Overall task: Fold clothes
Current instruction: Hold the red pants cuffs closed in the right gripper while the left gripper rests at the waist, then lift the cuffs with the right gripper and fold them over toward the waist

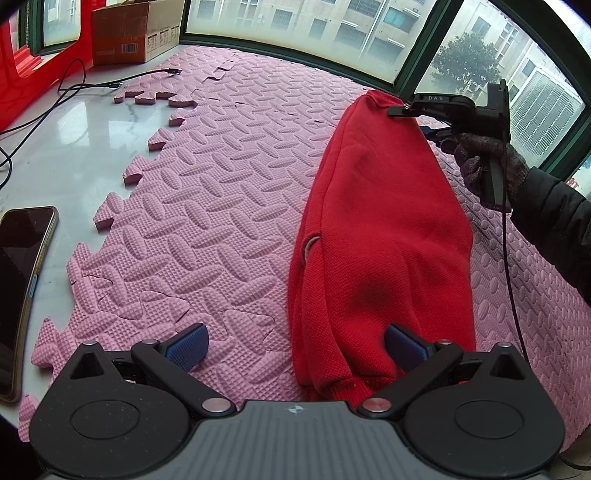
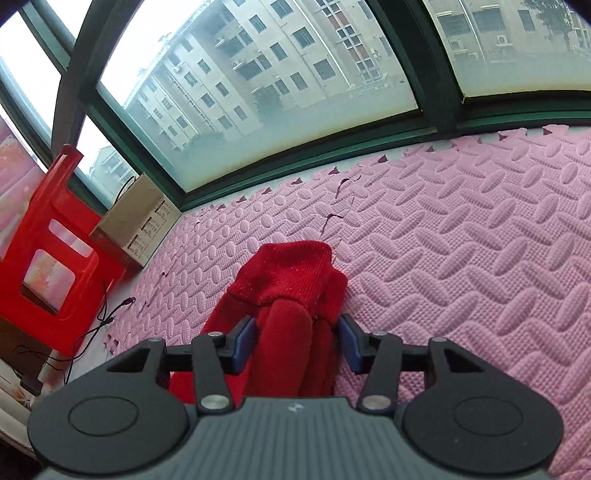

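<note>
Pink mat (image 1: 221,192); red garment's (image 1: 384,236) near end hidden.

Left wrist view: mounted on the left hand-held gripper (image 1: 293,349), looks steeply down and forward, close over the mat (image 1: 207,192), toward the window (image 1: 295,22). Right hand-held gripper (image 1: 397,110) visible at far right. Right wrist view: on that hand-held gripper, tilted less steeply, rolled, facing the same window. Shared: red garment (image 1: 380,229), mat, box (image 1: 129,37), red stool (image 1: 40,62).

soft overcast window (image 2: 258,92) daylight, sharp, strong fisheye edge warp
</note>
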`<state>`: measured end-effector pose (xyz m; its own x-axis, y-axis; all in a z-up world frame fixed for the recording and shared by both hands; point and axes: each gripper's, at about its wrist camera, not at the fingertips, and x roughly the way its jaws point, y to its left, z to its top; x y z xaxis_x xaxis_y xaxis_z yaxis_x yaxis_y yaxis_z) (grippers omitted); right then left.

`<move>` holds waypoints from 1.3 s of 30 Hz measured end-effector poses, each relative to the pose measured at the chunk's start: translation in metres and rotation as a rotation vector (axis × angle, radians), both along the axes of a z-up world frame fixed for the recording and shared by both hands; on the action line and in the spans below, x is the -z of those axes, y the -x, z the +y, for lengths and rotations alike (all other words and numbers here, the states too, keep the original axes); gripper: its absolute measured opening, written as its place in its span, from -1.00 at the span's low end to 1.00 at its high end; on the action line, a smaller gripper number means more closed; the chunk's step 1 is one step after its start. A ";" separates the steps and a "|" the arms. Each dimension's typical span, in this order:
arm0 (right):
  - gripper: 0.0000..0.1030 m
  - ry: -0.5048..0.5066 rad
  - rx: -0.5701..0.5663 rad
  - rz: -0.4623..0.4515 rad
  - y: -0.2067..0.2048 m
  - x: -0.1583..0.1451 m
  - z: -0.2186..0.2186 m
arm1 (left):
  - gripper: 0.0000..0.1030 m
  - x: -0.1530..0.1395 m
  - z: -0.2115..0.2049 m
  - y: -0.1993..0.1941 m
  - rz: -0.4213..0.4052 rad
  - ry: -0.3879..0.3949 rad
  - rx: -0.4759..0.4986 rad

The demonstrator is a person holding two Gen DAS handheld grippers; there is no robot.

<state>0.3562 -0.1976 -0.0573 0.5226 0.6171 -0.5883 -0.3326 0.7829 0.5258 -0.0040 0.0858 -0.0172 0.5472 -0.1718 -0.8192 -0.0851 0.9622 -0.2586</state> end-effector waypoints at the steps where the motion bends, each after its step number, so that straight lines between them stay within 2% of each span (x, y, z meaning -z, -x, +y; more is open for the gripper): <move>1: -0.03 -0.002 -0.005 -0.005 0.000 0.000 0.001 | 1.00 0.000 0.000 0.000 0.002 -0.001 0.000; 3: -0.03 -0.001 -0.010 -0.007 -0.001 -0.001 0.004 | 1.00 0.000 0.000 -0.001 0.006 -0.003 0.001; 6: -0.04 0.059 -0.028 -0.038 0.001 -0.005 0.012 | 1.00 0.000 -0.001 -0.001 0.008 -0.006 0.001; 9: -0.13 0.110 -0.041 -0.064 0.004 -0.007 0.018 | 1.00 -0.001 -0.001 -0.001 0.011 -0.008 -0.002; 12: -0.10 0.081 -0.014 -0.053 0.003 -0.006 0.014 | 1.00 -0.001 -0.001 -0.001 0.011 -0.008 -0.003; 15: -0.06 0.098 -0.016 -0.062 0.005 -0.006 0.018 | 1.00 -0.001 -0.001 -0.001 0.012 -0.008 -0.003; 16: -0.13 0.097 -0.013 -0.058 0.005 -0.006 0.018 | 1.00 -0.001 -0.001 -0.001 0.011 -0.008 -0.002; 18: -0.39 0.040 -0.010 -0.012 0.001 -0.004 0.012 | 1.00 -0.001 -0.001 0.000 0.011 -0.006 -0.003; 21: -0.51 -0.056 0.009 0.025 0.000 -0.003 0.002 | 1.00 -0.001 -0.001 0.000 0.012 -0.006 -0.004; 23: -0.55 -0.078 0.012 0.024 0.002 -0.007 -0.001 | 1.00 -0.001 -0.001 0.000 0.014 -0.006 -0.005; 28: -0.57 -0.074 -0.013 -0.017 0.011 -0.033 0.003 | 1.00 -0.007 -0.002 0.001 0.005 -0.013 -0.004; 30: -0.57 -0.039 -0.036 -0.059 0.018 -0.049 0.010 | 1.00 -0.012 -0.003 0.003 -0.010 -0.022 0.000; 33: -0.57 -0.006 -0.078 -0.118 0.033 -0.072 0.021 | 1.00 -0.021 -0.002 0.007 -0.040 -0.031 -0.002; 39: -0.57 -0.009 -0.149 -0.199 0.071 -0.113 0.031 | 1.00 -0.033 -0.001 0.010 -0.091 -0.027 -0.006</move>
